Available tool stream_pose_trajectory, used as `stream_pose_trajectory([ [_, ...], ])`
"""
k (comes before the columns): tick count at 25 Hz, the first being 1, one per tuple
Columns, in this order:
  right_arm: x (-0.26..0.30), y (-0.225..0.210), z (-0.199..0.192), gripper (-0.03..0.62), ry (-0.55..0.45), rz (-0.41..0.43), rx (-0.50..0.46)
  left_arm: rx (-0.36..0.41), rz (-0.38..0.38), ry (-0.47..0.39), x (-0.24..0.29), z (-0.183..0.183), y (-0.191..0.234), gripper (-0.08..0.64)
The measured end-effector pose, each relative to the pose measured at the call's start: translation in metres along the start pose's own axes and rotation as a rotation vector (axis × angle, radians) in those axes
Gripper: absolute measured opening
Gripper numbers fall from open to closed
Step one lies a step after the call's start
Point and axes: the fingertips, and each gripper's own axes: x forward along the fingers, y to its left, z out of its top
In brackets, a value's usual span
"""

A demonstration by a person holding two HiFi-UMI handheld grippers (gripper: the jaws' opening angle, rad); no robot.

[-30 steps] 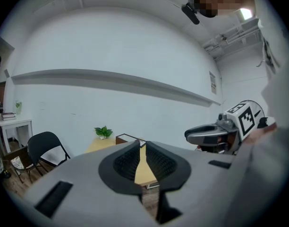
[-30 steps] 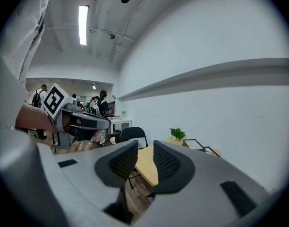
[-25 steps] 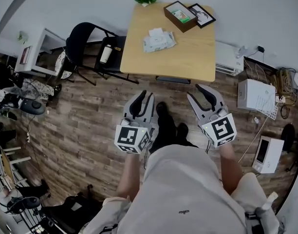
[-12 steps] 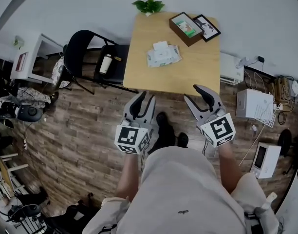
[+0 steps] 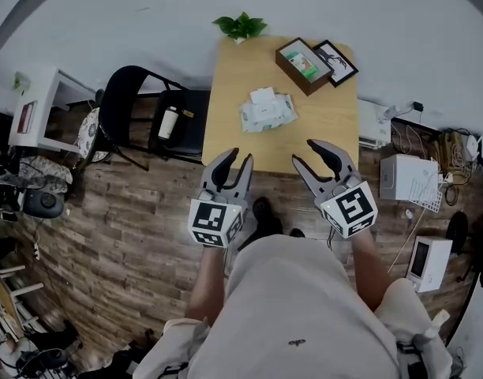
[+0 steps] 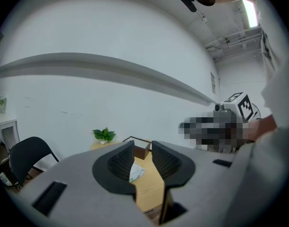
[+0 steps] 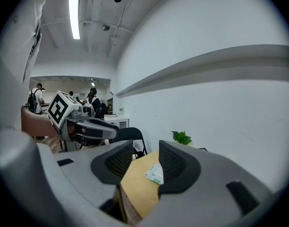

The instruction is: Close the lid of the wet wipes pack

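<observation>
The wet wipes pack (image 5: 267, 112) lies on the wooden table (image 5: 324, 129), pale green and white, its white lid flap (image 5: 263, 95) standing up at the far side. My left gripper (image 5: 230, 166) hovers at the table's near edge, open, nothing between its fingers. To its right my right gripper (image 5: 313, 155) is just over the same edge, jaws spread wide and empty. In the left gripper view the pack (image 6: 137, 173) shows far off between the left gripper's (image 6: 143, 157) pads. The right gripper view has the pack (image 7: 155, 173) beyond the right gripper (image 7: 147, 162).
A potted plant (image 5: 240, 27), a brown box (image 5: 303, 66) and a framed picture (image 5: 335, 52) sit at the table's far end. A black chair (image 5: 139, 109) with a bottle (image 5: 168, 122) stands to the left. White boxes (image 5: 411, 176) lie on the floor at right.
The person has walked towards the table, so it now lies much nearer. Both grippers have gone from over the floor to the table's near edge. The right jaws have spread slightly wider.
</observation>
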Motion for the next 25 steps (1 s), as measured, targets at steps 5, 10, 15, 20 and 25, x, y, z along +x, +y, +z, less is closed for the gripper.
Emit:
stream_pose_trajectory([
  [5, 0.022, -0.002, -0.001, 0.170, 0.019, -0.011, 0.015, 0.001, -0.025, 0.000, 0.008, 0.002, 0.018, 0.095],
  [10, 0.035, 0.006, -0.006, 0.170, 0.039, -0.018, 0.044, -0.006, -0.049, 0.016, 0.013, -0.004, 0.031, 0.095],
  [15, 0.043, 0.002, -0.018, 0.170, 0.063, -0.021, 0.071, -0.008, -0.076, 0.039, 0.025, -0.012, 0.031, 0.095],
  [20, 0.050, -0.002, -0.026, 0.170, 0.091, -0.004, 0.075, -0.023, -0.088, 0.056, 0.032, -0.019, 0.029, 0.095],
  [25, 0.066, -0.011, -0.027, 0.170, 0.111, 0.036, 0.070, -0.045, -0.065, 0.076, 0.042, -0.022, 0.036, 0.095],
])
